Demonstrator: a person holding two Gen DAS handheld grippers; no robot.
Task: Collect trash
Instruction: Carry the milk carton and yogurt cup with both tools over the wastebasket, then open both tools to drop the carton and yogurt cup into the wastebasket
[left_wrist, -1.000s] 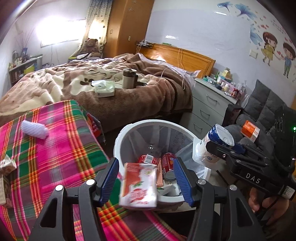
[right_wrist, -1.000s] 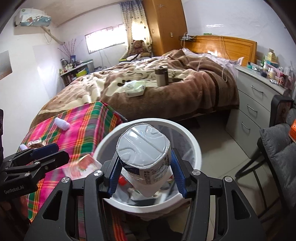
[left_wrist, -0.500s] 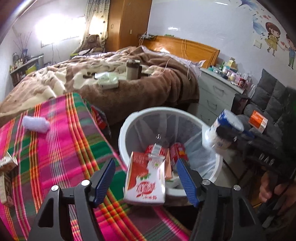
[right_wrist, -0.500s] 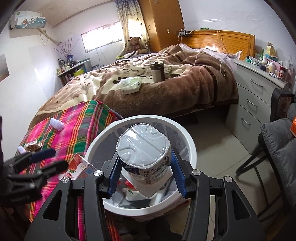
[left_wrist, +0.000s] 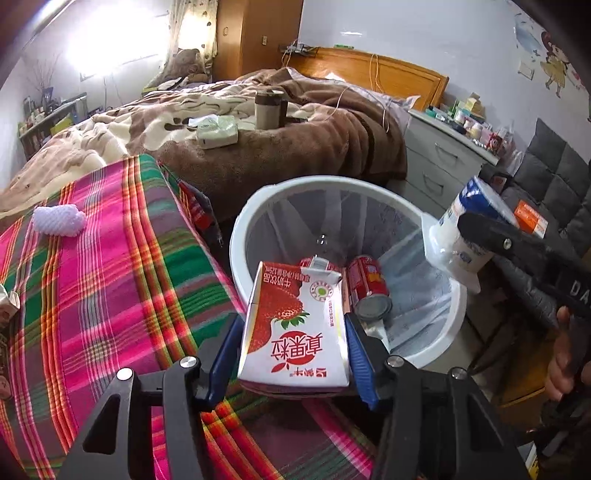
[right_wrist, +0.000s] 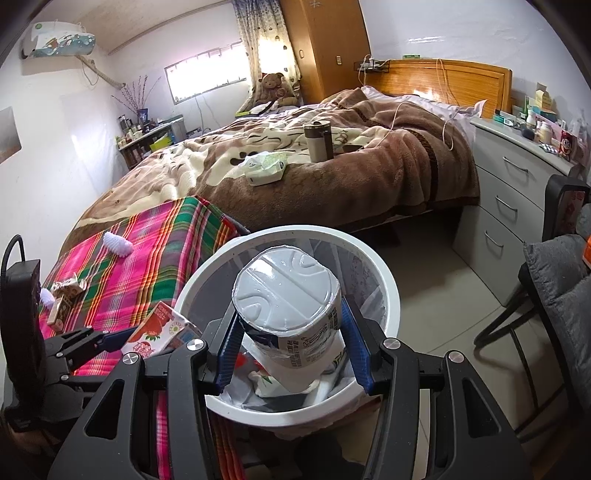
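Note:
A red-and-white strawberry milk carton stands upside down on the edge of the plaid table, right beside the white trash bin. My left gripper straddles the carton; its jaws are closing and both blue pads touch the carton's sides. My right gripper is shut on a white foil-lidded cup, held tilted over the bin's opening. A red can and other trash lie inside the bin.
A white knitted item and a small crumpled carton lie on the plaid table. Behind stands a bed with a tumbler and tissue pack. A grey dresser and a chair are on the right.
The left gripper sank and opened, the carton settled onto the table edge, and the jaws have come in against its sides. The right gripper and its cup stayed put.

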